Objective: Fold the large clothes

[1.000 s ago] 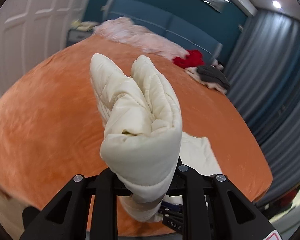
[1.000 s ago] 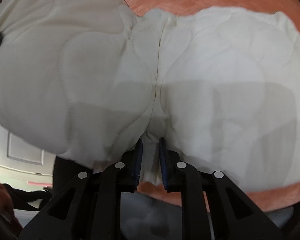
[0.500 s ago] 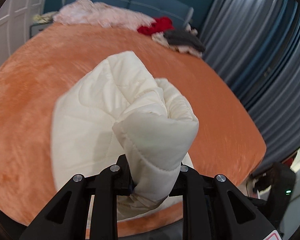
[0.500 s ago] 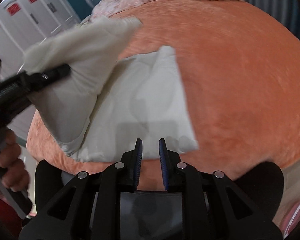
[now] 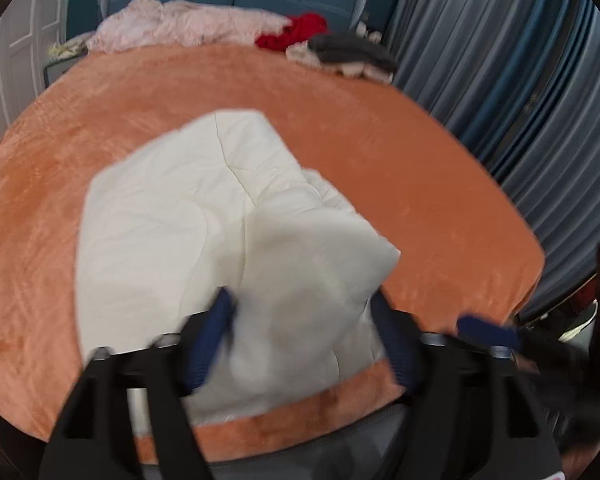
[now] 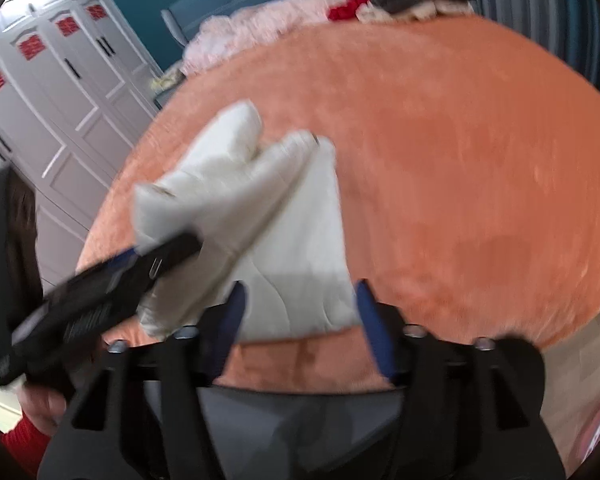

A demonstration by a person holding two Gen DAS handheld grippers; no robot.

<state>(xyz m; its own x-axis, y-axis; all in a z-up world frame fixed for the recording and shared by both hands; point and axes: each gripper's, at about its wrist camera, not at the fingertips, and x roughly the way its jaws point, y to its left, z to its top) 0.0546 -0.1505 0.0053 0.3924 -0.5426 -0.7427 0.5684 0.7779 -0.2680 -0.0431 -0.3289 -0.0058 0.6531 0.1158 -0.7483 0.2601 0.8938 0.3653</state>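
A cream quilted garment lies folded on the orange bed cover near its front edge. My left gripper is open, its jaws wide apart around a raised fold of the garment that rests between them. In the right wrist view the garment lies ahead, and the left gripper reaches into its upper layer from the left. My right gripper is open and empty, just in front of the garment's near edge. Both views are blurred.
A pink blanket, a red garment and a grey and cream pile lie at the bed's far end. Blue curtains hang on the right. White wardrobe doors stand on the left.
My left gripper has opened from its grip on the garment's fold, which has dropped onto the lower layer. My right gripper has pulled back from the garment and opened.
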